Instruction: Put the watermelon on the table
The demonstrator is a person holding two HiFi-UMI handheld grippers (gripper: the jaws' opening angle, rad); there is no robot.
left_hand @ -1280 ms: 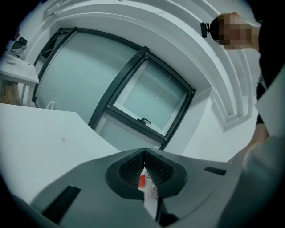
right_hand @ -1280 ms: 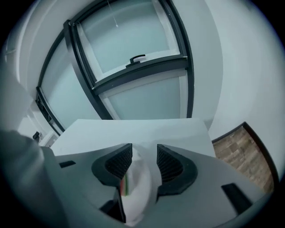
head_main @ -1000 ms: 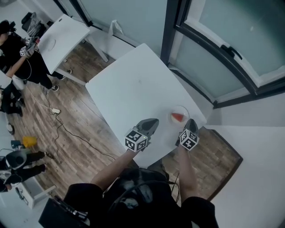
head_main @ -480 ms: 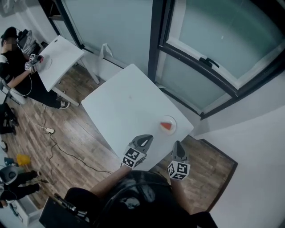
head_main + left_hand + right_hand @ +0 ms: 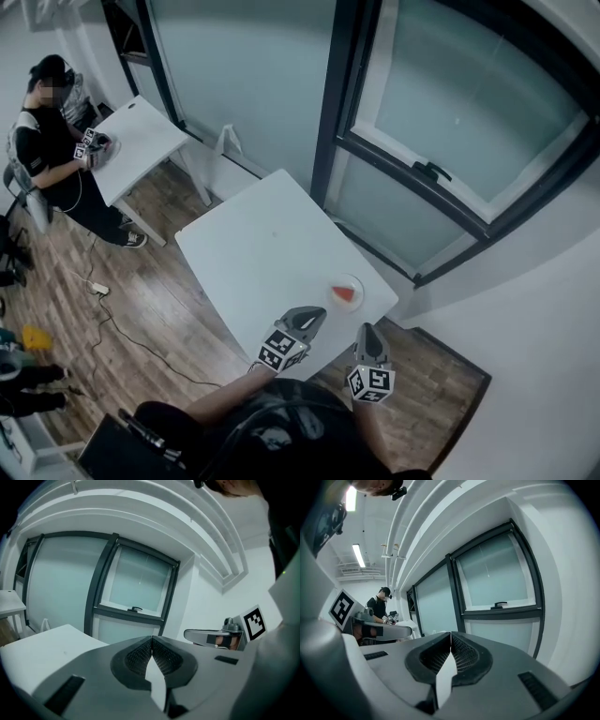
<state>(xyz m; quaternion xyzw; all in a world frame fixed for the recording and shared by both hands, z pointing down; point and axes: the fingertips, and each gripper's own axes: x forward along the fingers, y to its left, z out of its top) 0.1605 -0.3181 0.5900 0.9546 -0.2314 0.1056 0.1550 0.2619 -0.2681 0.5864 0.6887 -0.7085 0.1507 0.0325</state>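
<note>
A red watermelon slice lies on a small white plate near the right corner of the white table. In the head view both grippers hang at the table's near edge, short of the plate. My left gripper is shut with nothing in it; its tips meet in the left gripper view. My right gripper is shut and empty too, tips together in the right gripper view. Neither gripper view shows the slice.
A dark-framed window and wall stand behind the table. A second white table is at the far left with a seated person holding grippers. Cables and a yellow object lie on the wooden floor.
Both grippers have drawn back from the plate toward the table's near edge and risen. The watermelon slice stays on the plate. The head view now takes in more of the room.
</note>
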